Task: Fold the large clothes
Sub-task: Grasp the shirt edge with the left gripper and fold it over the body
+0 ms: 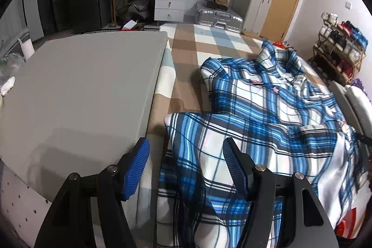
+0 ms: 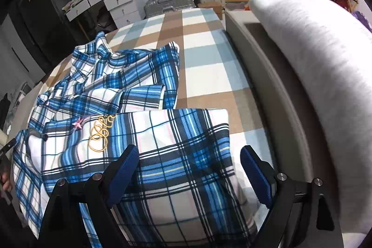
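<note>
A large blue and white plaid shirt [image 1: 267, 108] lies spread on the bed, its collar at the far end and its lower part folded up over the body. In the right wrist view the shirt [image 2: 176, 155] shows gold stitched lettering [image 2: 100, 134] on the folded flap. My left gripper [image 1: 186, 143] hovers over the shirt's near left corner. Its blue pads [image 1: 137, 169] stand wide apart, and cloth lies below them without being pinched. My right gripper [image 2: 189, 148] hangs open above the folded flap's right part, nothing pressed between its fingers.
The bed has a brown, white and pale blue checked sheet [image 1: 209, 38]. A flat grey panel [image 1: 88, 85] borders it on the left, a padded grey headboard [image 2: 313, 57] on the right. Beyond the bed stand a drawer unit [image 1: 169, 1], suitcases [image 1: 218, 18] and a shoe rack [image 1: 339, 50].
</note>
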`<state>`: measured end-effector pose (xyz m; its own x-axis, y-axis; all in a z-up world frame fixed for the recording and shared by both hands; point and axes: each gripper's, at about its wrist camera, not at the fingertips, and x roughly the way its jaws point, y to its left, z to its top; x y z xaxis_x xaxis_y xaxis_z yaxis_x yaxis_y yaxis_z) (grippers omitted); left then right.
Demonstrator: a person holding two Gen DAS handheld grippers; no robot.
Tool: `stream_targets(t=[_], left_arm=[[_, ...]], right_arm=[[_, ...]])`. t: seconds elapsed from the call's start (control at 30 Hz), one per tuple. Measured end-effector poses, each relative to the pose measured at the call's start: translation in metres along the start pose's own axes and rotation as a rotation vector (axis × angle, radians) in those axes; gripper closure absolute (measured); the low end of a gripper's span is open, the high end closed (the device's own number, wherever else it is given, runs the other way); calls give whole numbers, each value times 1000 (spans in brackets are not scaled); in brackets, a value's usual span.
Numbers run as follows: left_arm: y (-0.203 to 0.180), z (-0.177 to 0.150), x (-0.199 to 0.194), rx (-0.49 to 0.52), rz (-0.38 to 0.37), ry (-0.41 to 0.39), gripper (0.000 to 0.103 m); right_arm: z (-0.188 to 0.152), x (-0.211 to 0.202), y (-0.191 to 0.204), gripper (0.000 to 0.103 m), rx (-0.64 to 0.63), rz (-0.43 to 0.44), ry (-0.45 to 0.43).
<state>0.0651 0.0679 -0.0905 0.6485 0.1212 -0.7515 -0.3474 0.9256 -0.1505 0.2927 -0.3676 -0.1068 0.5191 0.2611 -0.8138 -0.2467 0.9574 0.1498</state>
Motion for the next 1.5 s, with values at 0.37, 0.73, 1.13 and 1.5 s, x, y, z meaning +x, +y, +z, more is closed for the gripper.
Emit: stream_targets(t=[0.37, 0.73, 1.13, 1.5], left_arm=[[-10, -4, 11, -21, -37, 20, 103], [-7, 5, -19, -68, -121, -94, 103], [-27, 70, -50, -85, -267, -300, 103], [-28, 65, 53, -96, 23, -96, 103]], right_arm=[[-4, 7, -7, 14, 23, 14, 8], [4, 15, -7, 101, 37, -26, -31], [45, -101, 8, 102, 97, 84, -532], [36, -1, 13, 64, 155, -150, -187]])
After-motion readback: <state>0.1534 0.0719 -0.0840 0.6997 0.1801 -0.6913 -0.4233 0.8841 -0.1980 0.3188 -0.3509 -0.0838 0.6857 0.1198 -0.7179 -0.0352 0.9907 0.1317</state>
